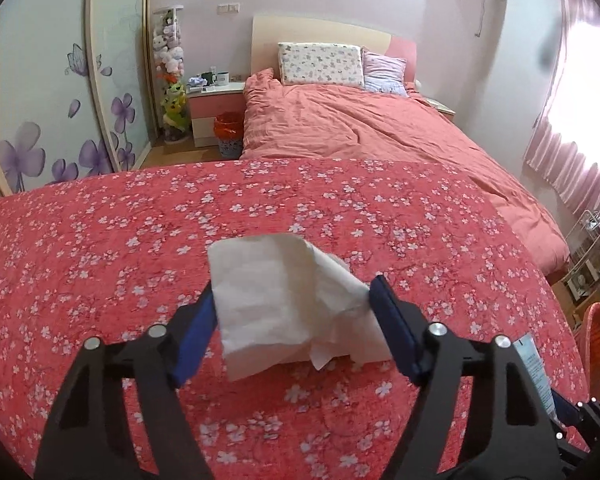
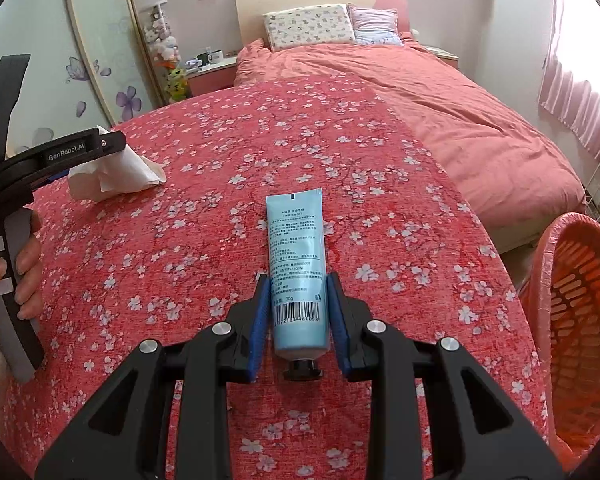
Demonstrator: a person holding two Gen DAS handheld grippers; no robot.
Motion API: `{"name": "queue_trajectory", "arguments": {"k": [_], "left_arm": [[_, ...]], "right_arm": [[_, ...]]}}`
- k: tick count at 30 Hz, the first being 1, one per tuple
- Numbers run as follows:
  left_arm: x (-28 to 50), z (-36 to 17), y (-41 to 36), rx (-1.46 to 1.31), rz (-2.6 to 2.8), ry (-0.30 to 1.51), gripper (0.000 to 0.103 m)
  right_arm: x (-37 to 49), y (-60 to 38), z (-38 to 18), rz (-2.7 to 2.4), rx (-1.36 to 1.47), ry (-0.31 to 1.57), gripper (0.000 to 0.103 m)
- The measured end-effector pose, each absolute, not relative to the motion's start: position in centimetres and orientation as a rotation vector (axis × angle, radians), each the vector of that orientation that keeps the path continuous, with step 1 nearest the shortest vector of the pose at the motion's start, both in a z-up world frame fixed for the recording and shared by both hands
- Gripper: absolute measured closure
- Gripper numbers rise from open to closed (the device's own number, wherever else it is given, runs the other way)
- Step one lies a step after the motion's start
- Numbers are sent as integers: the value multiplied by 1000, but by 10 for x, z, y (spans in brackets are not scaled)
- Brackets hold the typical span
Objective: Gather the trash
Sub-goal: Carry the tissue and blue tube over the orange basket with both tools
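Looking along my left tongs [image 1: 294, 304], I see a white tissue [image 1: 284, 300] sitting between the two blue pads [image 1: 392, 320]. The pads touch its sides, so I think the tongs are squeezing the tissue, and it looks lifted a bit off the red flowery blanket [image 1: 100, 248]. The tissue is soft and floppy. If I squeeze too lightly or swing too fast, it could slide out and fall back on the blanket.

Looking along my right tongs [image 2: 298, 312], I see a blue tube [image 2: 297, 264] pinched between the pads near its cap end. The tongs are closed on the tube. Its flat end sticks far out in front. The tube is smooth, so it could tip or slip if I turn my hand. On my right stands an orange basket [image 2: 548, 256], close to the blanket's edge. I think both things should go in there. If I let go too early, the tube could hit the rim and drop to the floor.
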State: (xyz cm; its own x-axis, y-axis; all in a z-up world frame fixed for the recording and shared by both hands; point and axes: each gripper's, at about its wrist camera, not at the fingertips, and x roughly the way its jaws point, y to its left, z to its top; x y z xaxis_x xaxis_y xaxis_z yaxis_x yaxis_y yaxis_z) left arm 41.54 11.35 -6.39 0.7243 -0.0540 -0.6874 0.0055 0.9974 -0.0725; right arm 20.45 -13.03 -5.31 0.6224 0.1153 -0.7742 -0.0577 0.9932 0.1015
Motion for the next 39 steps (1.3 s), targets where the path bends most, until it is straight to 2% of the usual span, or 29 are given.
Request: {"name": "queue_trajectory", "arguments": {"k": [1,2,8,18,31,39], "left_arm": [[415,-65,113,-67,-37,767,54],[416,-68,114,-78,-51,788,65],[409,-71,118,-108,-61,789,76],[381,-42,125,-141,-55,734,79],[295,21,110,-153,-36,630,79],[240,46,85,-109,-37,558,79]], "right_arm": [[204,-130,-53,100,69,894,74],[204,-131,-53,102,70,894,74],[200,-132,-53,113,84,893,74],[181,-143,-39,118,148,860,75],[114,-165,30,82,174,654,75],[89,-179,53,35,192,578,75]]}}
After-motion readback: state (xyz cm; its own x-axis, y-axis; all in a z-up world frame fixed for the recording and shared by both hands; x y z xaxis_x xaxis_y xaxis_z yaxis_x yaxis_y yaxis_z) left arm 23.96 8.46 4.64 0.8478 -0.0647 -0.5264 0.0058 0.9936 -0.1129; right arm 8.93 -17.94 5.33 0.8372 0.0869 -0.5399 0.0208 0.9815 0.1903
